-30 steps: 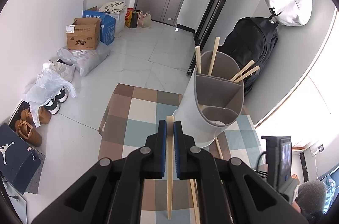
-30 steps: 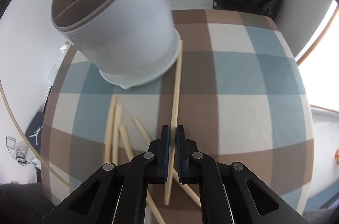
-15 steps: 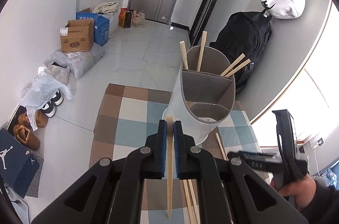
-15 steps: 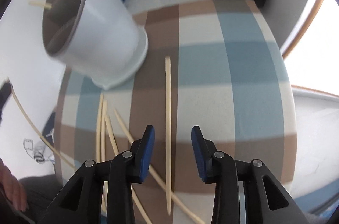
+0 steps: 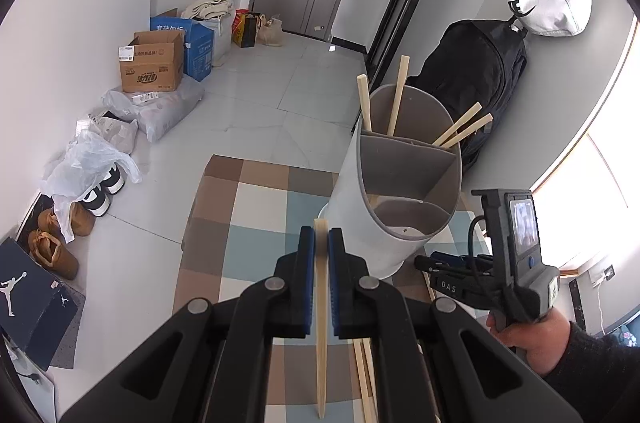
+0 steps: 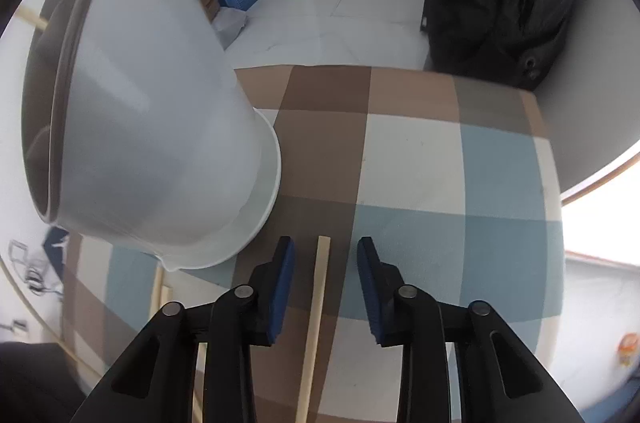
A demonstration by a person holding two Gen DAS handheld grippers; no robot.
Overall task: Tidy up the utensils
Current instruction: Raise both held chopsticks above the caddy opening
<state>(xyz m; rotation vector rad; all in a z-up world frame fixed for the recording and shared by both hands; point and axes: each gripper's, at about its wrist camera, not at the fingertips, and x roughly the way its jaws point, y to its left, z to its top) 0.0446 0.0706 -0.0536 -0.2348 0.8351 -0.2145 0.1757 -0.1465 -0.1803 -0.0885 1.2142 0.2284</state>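
Our left gripper clamps a wooden chopstick upright, near the white divided utensil holder on the checked tablecloth. Our right gripper stands wide open, straddling without touching another chopstick lying on the cloth beside the holder's base.

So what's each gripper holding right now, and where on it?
Left gripper clamps a chopstick near its top end. Right gripper holds nothing; its open jaws straddle a chopstick on the table.
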